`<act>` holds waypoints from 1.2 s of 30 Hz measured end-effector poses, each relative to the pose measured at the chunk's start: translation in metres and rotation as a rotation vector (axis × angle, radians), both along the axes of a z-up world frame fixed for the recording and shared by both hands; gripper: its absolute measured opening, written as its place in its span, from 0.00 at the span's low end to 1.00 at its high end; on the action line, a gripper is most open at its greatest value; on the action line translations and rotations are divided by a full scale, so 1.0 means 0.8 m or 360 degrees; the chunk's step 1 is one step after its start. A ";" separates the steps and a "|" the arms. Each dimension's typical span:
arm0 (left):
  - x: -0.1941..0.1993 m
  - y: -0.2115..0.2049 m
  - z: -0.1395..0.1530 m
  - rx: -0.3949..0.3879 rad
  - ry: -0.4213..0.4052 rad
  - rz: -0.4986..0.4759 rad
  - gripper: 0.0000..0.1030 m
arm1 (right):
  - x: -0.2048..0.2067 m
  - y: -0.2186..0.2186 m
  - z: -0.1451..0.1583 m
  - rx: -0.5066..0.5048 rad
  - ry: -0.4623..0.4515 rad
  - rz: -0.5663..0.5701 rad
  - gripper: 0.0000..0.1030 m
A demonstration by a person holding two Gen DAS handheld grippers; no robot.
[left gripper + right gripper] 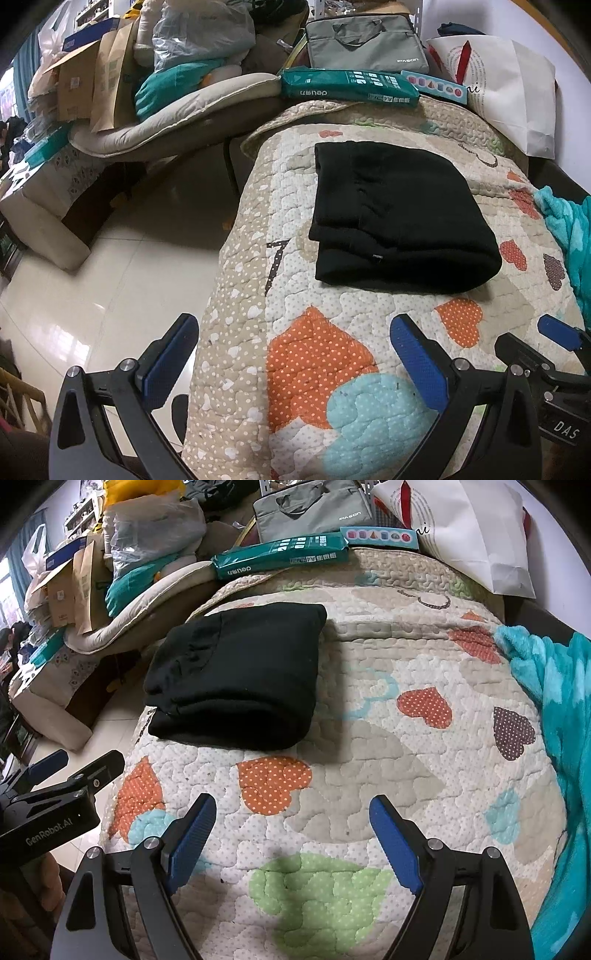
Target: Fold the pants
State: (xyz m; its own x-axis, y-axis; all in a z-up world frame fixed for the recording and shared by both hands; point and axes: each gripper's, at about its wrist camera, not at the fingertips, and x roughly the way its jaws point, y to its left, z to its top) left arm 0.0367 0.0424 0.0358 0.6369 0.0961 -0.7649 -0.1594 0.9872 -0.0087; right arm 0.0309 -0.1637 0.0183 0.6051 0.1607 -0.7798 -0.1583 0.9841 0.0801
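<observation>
The black pants [399, 218] lie folded into a thick compact rectangle on the quilted heart-pattern cover [332, 350]; they also show in the right wrist view [236, 675]. My left gripper [295, 332] is open and empty, held back near the cover's front left edge, well short of the pants. My right gripper [291, 812] is open and empty over the cover, in front of the pants and to their right. The right gripper shows at the lower right of the left wrist view [554, 339]. The left gripper shows at the left of the right wrist view [70, 775].
A teal fleece blanket [554, 720] lies along the right side. A green paper pack [351, 86], a grey laptop bag [365, 44] and a white paper bag [517, 96] stand at the back. Cushions and boxes [110, 92] pile up left, past the tiled floor [110, 277].
</observation>
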 end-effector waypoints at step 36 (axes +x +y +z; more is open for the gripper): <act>-0.001 -0.008 0.002 -0.0339 0.0006 -0.0185 1.00 | 0.003 -0.005 -0.005 -0.0110 -0.0005 -0.0077 0.88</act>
